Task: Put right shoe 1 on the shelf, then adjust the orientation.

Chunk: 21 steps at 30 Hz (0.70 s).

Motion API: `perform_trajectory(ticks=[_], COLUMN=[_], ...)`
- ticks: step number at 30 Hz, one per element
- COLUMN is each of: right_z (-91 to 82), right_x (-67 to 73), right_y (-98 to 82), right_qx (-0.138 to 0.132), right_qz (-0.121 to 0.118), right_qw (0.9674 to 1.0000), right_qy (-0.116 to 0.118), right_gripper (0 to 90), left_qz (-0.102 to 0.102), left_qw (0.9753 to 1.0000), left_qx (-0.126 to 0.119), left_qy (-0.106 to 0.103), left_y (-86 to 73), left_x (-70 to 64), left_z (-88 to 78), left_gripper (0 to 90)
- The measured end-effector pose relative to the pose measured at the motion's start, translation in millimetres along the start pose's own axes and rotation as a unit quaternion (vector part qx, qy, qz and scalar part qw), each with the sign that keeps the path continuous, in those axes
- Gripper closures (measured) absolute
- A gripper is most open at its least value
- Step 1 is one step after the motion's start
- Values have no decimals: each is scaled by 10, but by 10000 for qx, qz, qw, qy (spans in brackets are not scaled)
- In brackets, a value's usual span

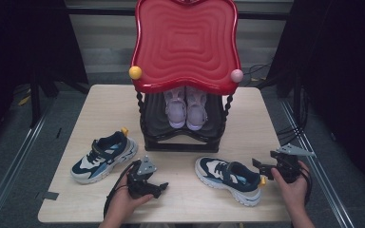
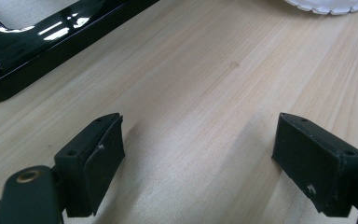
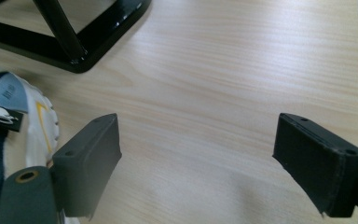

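Two navy, white and blue sneakers lie on the wooden table (image 1: pixel 180 199): one sneaker (image 1: pixel 103 157) at the left, the other sneaker (image 1: pixel 228 179) at the right front. A pair of pink shoes (image 1: pixel 186 108) sits on the lower shelf of a black rack (image 1: pixel 183 137) under a red wavy top (image 1: pixel 186 42). My left gripper (image 1: pixel 157 186) is open, low over bare table between the two sneakers. My right gripper (image 1: pixel 260 167) is open just behind the right sneaker's heel. The right sneaker's heel (image 3: pixel 14 121) lies left of my right gripper's (image 3: pixel 196 163) jaws. My left gripper (image 2: pixel 198 158) holds nothing.
The rack's black base (image 2: pixel 37 42) lies ahead-left of the left gripper, and a white sole edge (image 2: pixel 328 5) at the top right. The rack's base and leg (image 3: pixel 74 42) cross the top left of the right gripper view. Dark floor and cables (image 1: pixel 294 118) surround the table.
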State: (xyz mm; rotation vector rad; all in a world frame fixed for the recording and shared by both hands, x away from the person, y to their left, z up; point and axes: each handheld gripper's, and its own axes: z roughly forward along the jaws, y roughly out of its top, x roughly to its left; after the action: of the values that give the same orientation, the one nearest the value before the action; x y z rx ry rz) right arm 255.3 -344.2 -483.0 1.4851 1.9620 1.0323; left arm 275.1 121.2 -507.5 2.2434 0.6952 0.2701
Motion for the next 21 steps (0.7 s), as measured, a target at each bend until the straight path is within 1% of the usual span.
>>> perform_trajectory(ticks=[1,6,8,10,13,14,18,20,21], right_z=[7,27,30,43,59,65,85,108,121], right_x=[-9,-33,-39,-46,-59,-65,-69,-51,-42], right_y=[-7,-48,-71,-92,-118,-124,-127,-138,-145], right_qx=[12,124,199,292,337,351,347,429,453], right_qz=[-31,-34,-24,-77,-96,-160,-125,-142,-198], right_qw=[10000,9999,9998,9995,9994,9993,9993,9989,9987], right_qy=[-6,15,25,1,28,19,69,98,100], right_gripper=[141,141,141,141,141,141,141,141,141], left_qz=[0,-4,-2,-1,-9,-6,-2,-2,0], left_qw=[10000,10000,10000,10000,10000,10000,10000,10000,10000], left_qx=[-2,4,4,6,2,-8,4,-5,6], left_qy=[0,9,8,9,4,6,7,4,4], left_y=[0,0,0,0,0,-1,0,-1,0], left_x=[0,0,0,0,0,0,0,0,0], left_z=[0,-1,-1,-1,0,1,-1,2,0], left_gripper=[156,156,156,156,156,156,155,153,153])
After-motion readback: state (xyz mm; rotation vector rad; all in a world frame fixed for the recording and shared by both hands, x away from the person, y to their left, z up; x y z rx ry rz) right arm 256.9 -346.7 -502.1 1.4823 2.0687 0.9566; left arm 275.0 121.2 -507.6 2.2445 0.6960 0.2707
